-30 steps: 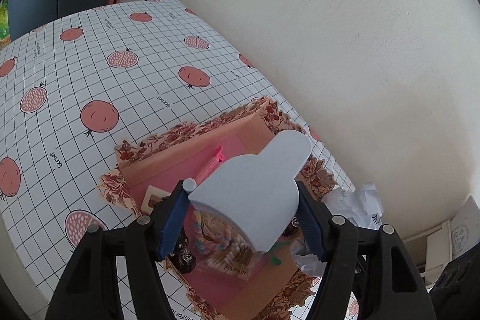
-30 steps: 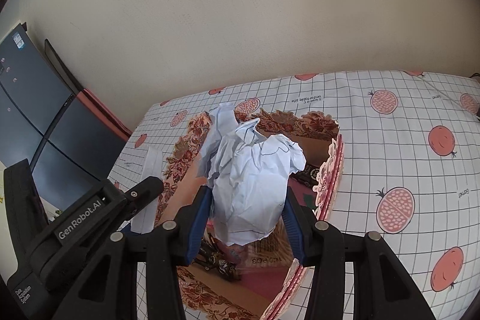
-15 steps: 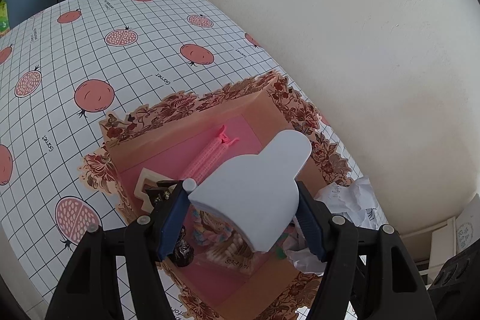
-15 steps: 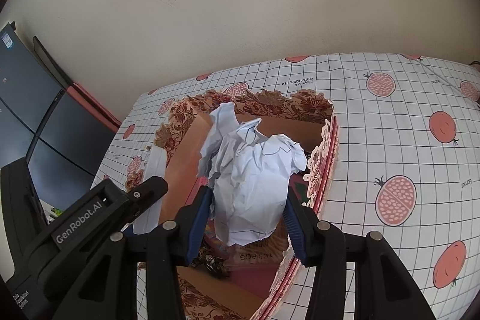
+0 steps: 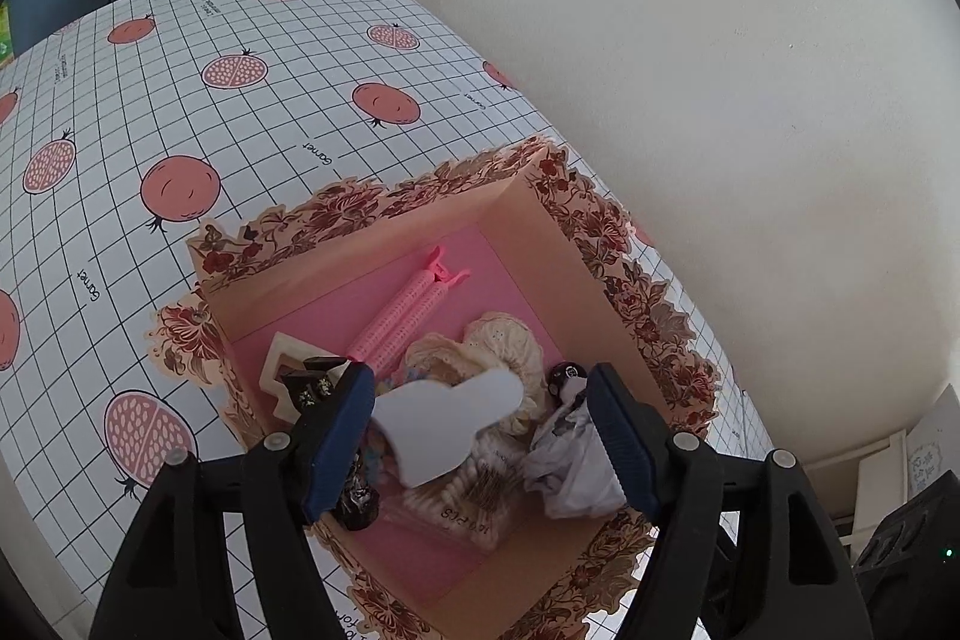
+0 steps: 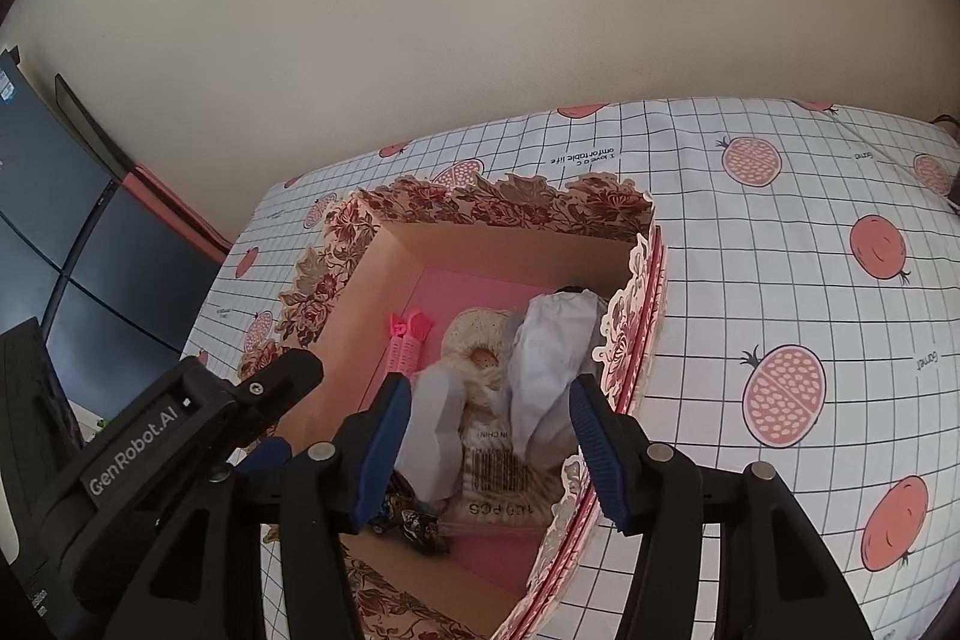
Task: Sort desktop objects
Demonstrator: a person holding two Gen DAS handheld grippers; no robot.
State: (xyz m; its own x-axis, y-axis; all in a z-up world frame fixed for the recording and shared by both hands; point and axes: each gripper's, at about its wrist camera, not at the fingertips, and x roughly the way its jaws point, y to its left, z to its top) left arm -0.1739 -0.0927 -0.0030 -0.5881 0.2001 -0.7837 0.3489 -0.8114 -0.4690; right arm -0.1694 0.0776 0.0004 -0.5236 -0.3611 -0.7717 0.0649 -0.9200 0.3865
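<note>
Paper wad & foam piece now dropped in box (both fingers opening).

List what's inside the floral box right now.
Inside the floral box: pink clip, cream crocheted piece, white foam shape, crumpled paper, bag of cotton swabs, black clips. Whatever lies under the foam and paper is covered.
</note>
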